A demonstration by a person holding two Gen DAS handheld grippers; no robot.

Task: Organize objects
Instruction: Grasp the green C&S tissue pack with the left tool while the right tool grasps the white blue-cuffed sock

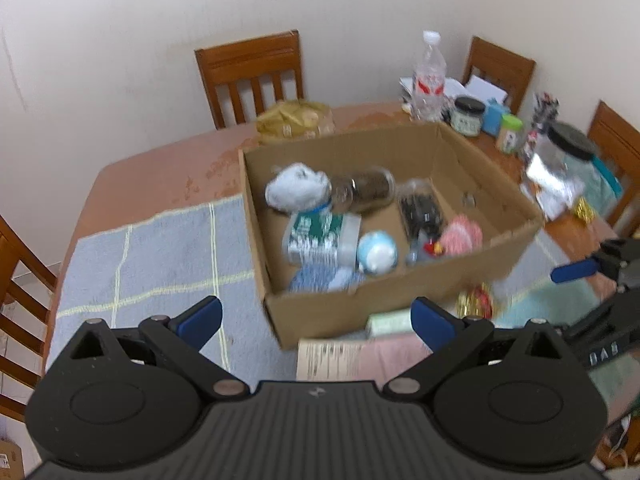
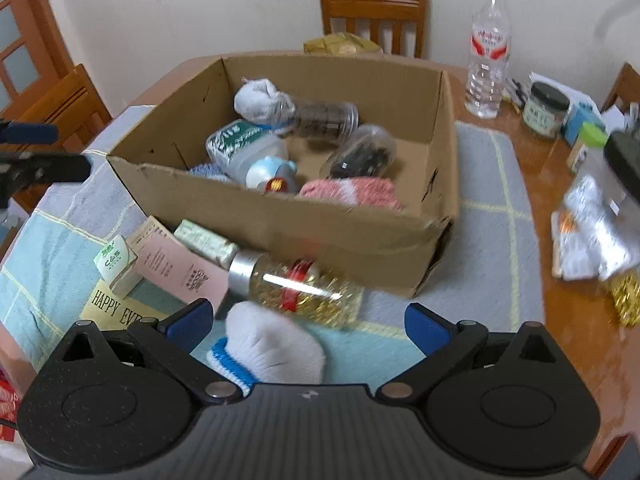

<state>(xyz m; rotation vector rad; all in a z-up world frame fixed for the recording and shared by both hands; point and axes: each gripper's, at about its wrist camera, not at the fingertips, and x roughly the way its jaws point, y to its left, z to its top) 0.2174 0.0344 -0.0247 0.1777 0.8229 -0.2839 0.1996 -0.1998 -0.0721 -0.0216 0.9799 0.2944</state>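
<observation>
An open cardboard box [image 1: 400, 300] [image 2: 340, 240] stands on the table and holds several items: a white glove, clear jars, a green-labelled container [image 1: 320, 236] [image 2: 240, 144], a small blue and white toy [image 1: 376, 250] and a pink cloth [image 2: 352, 192]. In front of the box lie a gold-filled jar with a silver lid [image 2: 300, 288], a white glove with a blue cuff [image 2: 272, 348], a pink box [image 2: 176, 264] and a tissue pack [image 2: 116, 260]. My left gripper [image 1: 316, 320] is open above the box's near wall. My right gripper [image 2: 308, 326] is open over the white glove.
A blue checked cloth [image 1: 152, 264] covers the table under the box. A water bottle [image 2: 488, 48], dark-lidded jars [image 2: 546, 110] and packets [image 2: 592, 232] crowd the far right side. Wooden chairs [image 1: 252, 76] ring the table. A tan bag [image 1: 296, 120] lies behind the box.
</observation>
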